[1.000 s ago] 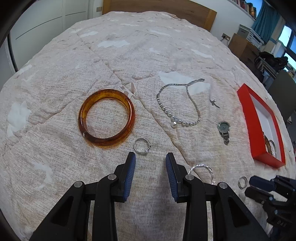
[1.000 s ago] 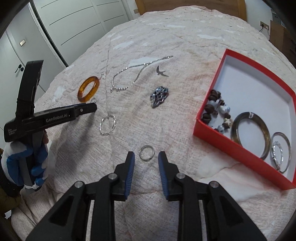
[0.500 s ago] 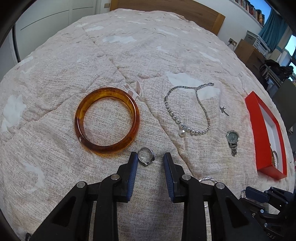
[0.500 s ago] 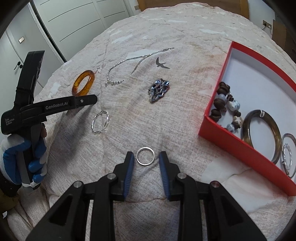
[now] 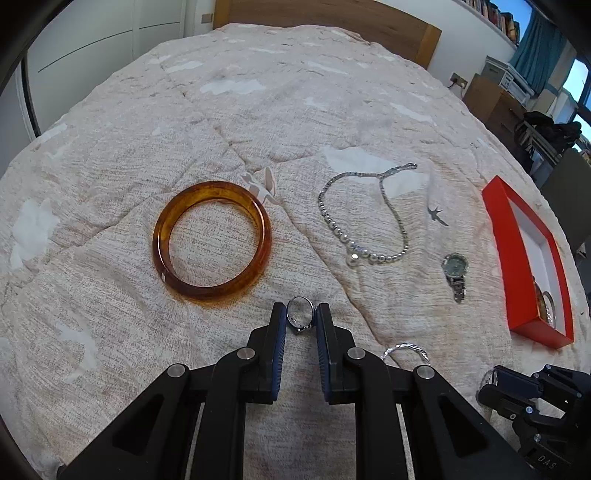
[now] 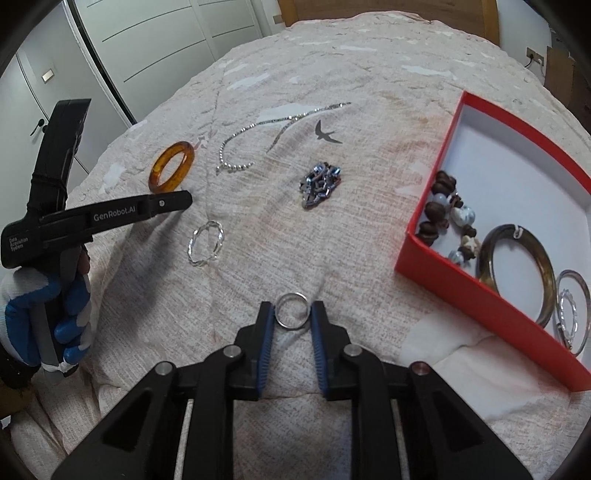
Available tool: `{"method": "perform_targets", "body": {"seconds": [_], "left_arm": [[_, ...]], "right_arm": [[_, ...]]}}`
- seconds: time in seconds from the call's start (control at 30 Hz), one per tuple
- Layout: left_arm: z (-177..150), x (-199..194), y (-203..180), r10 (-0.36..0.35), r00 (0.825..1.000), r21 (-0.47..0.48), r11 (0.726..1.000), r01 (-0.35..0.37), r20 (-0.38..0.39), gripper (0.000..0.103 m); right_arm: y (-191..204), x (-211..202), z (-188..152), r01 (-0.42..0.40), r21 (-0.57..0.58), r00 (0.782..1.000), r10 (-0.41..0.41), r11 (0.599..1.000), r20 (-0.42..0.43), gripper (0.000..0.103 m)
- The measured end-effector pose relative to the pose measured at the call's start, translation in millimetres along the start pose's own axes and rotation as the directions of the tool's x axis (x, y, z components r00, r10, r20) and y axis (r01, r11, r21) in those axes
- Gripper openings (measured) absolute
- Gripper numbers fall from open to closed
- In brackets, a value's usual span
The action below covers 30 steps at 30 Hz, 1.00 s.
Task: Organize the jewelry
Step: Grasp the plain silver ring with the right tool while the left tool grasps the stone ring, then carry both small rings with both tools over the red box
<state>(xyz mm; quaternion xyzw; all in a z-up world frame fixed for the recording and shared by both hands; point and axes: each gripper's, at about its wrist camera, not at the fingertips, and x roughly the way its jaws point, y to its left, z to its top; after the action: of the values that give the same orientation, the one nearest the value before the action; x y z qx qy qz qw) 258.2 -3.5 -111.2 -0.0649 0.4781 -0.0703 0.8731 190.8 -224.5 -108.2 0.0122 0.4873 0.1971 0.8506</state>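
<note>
My left gripper [image 5: 301, 314] is shut on a small silver ring with a stone [image 5: 300, 316], its blue pads touching both sides of it on the bedspread. My right gripper [image 6: 292, 313] has its jaws around a plain silver ring [image 6: 292, 310] and is shut on it. An amber bangle [image 5: 211, 240] lies just beyond the left gripper. A pearl necklace [image 5: 364, 221], a wristwatch [image 5: 456, 271] and a twisted silver bracelet [image 6: 205, 242] lie loose on the bedspread. The red box [image 6: 428, 266] at the right holds a bead bracelet [image 6: 448, 218] and bangles [image 6: 517, 273].
Everything lies on a beige quilted bedspread [image 5: 295, 103]. A wooden headboard [image 5: 332, 18] stands at the far end. White wardrobe doors [image 6: 155, 44] stand at the left. The left gripper and the gloved hand show in the right wrist view [image 6: 66, 221].
Both grippers moved forward and narrowed. The left jaws closed onto the stone ring. The right jaws closed in on the plain ring.
</note>
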Motion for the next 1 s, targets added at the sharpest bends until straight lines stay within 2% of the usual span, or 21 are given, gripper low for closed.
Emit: {"method": "perform_targets", "body": {"seconds": [0.23, 0.43, 0.6, 0.8, 1.0], "left_arm": [[5, -25, -24, -0.038, 0.999, 0.046, 0.998, 0.037, 0.029, 0.016], [11, -35, -66, -0.104, 0.994, 0.111, 0.989, 0.100, 0.035, 0.016], [18, -31, -120, -0.168, 0.985, 0.192, 0.968, 0.160, 0.026, 0.016], [22, -22, -189, -0.255, 0.967, 0.292, 0.924, 0.245, -0.005, 0.016], [22, 6, -241, -0.258, 0.965, 0.351, 0.900, 0.260, -0.053, 0.016]], "right_arm": [[-1, -37, 1, -0.005, 0.009, 0.998, 0.005, 1.000, 0.066, 0.019], [-19, -74, 3, 0.028, 0.036, 0.991, -0.032, 0.999, 0.129, 0.019], [-60, -100, 2, 0.097, 0.089, 0.981, -0.110, 0.991, 0.160, 0.019], [-116, -114, 1, 0.173, 0.140, 0.972, -0.192, 0.975, 0.137, 0.019], [-158, -107, 0, 0.210, 0.184, 0.967, -0.231, 0.960, 0.104, 0.019]]}}
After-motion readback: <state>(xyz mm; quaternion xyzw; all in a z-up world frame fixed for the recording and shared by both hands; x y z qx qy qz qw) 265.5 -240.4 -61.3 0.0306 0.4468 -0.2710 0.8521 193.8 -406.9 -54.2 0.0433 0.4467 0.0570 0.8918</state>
